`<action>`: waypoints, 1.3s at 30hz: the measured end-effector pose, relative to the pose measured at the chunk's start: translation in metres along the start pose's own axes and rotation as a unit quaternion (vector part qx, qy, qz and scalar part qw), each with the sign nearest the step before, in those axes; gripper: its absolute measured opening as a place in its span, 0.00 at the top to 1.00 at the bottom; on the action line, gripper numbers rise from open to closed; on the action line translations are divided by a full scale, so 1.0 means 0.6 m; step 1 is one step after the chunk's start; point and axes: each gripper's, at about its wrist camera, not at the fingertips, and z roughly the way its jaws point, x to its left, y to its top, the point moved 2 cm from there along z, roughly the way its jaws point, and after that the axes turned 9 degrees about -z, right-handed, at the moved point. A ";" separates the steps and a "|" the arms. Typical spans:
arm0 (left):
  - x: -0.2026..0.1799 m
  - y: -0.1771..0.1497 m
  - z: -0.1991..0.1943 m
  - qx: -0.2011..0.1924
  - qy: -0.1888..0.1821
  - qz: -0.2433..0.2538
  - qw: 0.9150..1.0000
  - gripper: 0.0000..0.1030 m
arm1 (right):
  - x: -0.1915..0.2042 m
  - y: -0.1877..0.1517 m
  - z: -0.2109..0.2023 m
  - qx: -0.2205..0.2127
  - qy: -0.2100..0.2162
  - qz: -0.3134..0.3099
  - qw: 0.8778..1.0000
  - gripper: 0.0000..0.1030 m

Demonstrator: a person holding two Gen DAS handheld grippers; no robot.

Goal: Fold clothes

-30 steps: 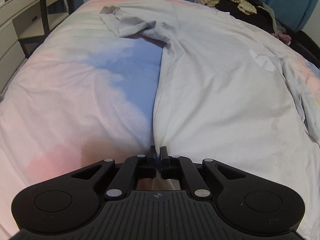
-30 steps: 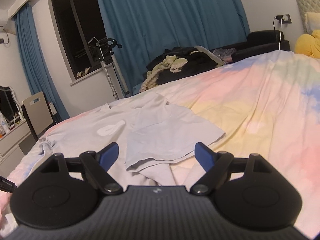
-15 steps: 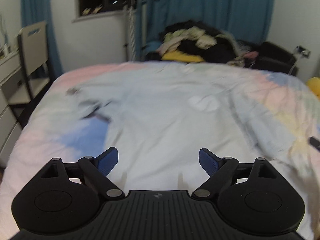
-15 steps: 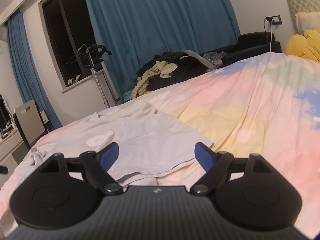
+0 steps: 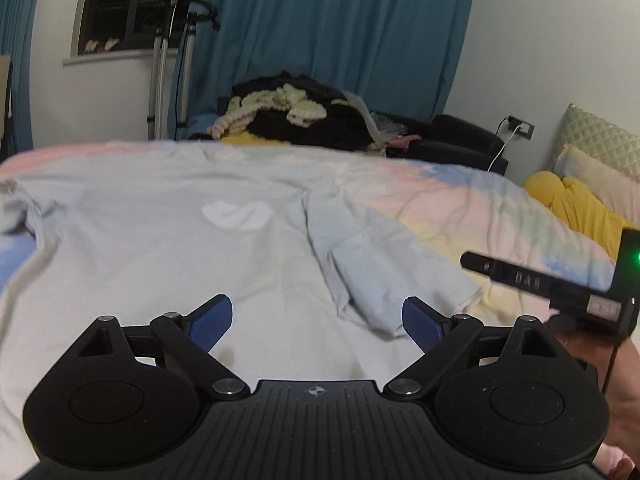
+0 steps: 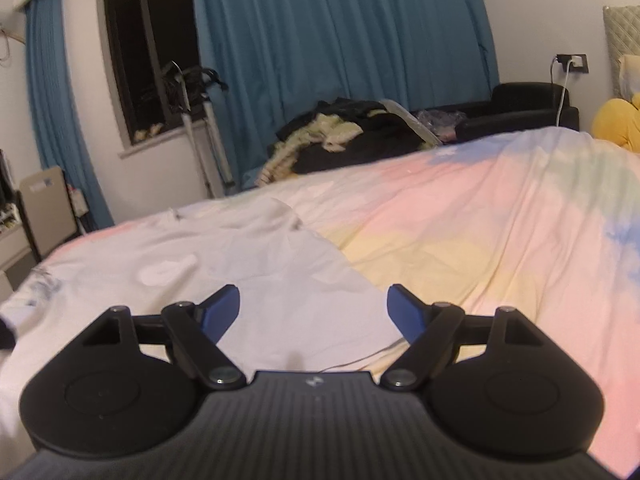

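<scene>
the pale shirt (image 5: 168,264) lies spread on the bed (image 5: 460,200), one sleeve (image 5: 396,280) turned in; most folds remain. left gripper (image 5: 318,322) and right gripper (image 6: 314,312) both gape, empty.

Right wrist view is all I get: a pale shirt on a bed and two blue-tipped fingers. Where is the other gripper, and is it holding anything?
Observer: The left gripper hangs over the shirt. Its jaws have just been opening and stand wide, with nothing between them.
Operator: Can that camera see my gripper?
Observer: Yes. Your right gripper shows from the side at the right edge of the left wrist view, with a green light lit on it.
Operator: Anything on the shirt I'm missing?
Observer: One sleeve lies folded in over the shirt's body, just ahead of the left gripper.
</scene>
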 end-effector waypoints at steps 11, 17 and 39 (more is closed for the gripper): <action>0.060 -0.018 0.079 0.062 -0.014 -0.097 0.993 0.09 | -0.047 -0.043 0.094 0.049 0.007 0.053 0.997 0.57; 0.061 -0.021 0.071 0.064 -0.014 -0.109 0.992 0.09 | -0.013 -0.023 0.081 0.031 0.008 0.027 0.999 0.95; 0.037 -0.040 0.105 0.090 -0.025 -0.087 0.992 0.07 | -0.239 0.178 0.285 0.047 -0.160 -0.050 0.985 0.96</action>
